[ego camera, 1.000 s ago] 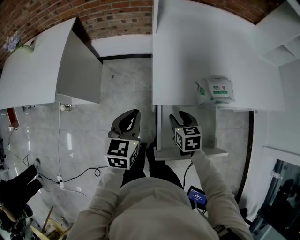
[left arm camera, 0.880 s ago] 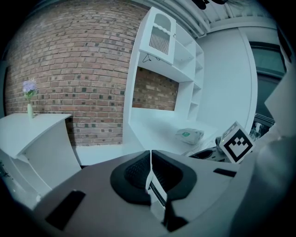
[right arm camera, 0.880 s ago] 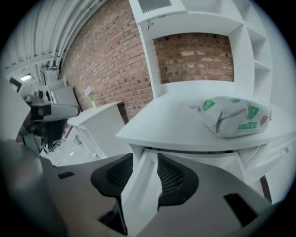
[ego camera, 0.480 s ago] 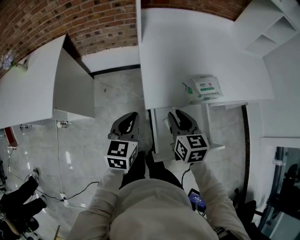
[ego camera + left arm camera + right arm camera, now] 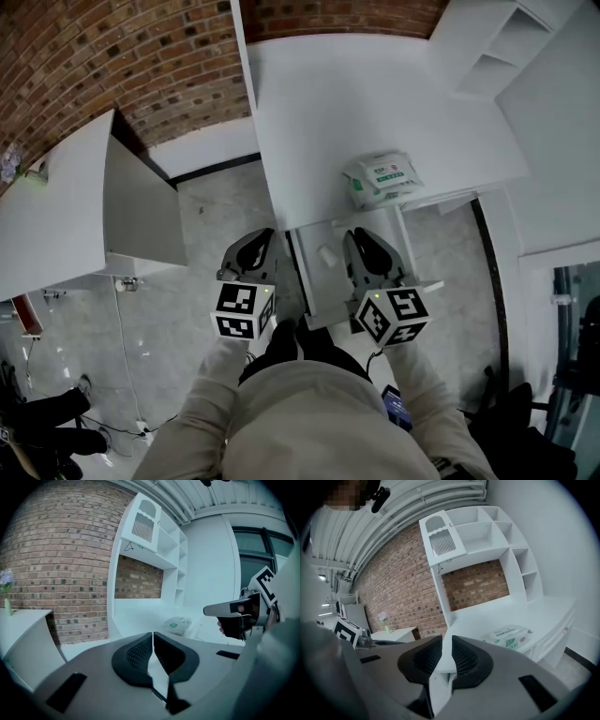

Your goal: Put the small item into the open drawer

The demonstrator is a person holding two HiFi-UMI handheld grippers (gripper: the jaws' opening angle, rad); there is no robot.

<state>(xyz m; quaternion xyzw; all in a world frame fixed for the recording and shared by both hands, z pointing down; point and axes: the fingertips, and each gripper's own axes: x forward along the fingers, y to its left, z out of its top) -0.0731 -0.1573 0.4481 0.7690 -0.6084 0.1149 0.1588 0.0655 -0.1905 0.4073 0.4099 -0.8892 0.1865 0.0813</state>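
Below, the left tongs (image 5: 153, 634) are pressed together, their ribbed black pads meeting at the tips with nothing between them. The right tongs (image 5: 446, 639) are closing to a narrow slit, also empty, and hover over the open drawer (image 5: 303, 277), a shallow white box pulled out from under the table (image 5: 356, 103). The small item (image 5: 326, 254), a pale blocky shape too small to read further, lies inside that drawer toward its left side. A soft, pillowy pack of wipes (image 5: 380, 180) with green print rests on the smooth white tabletop near its front edge. Rough red brick wall (image 5: 141, 66) stands behind.
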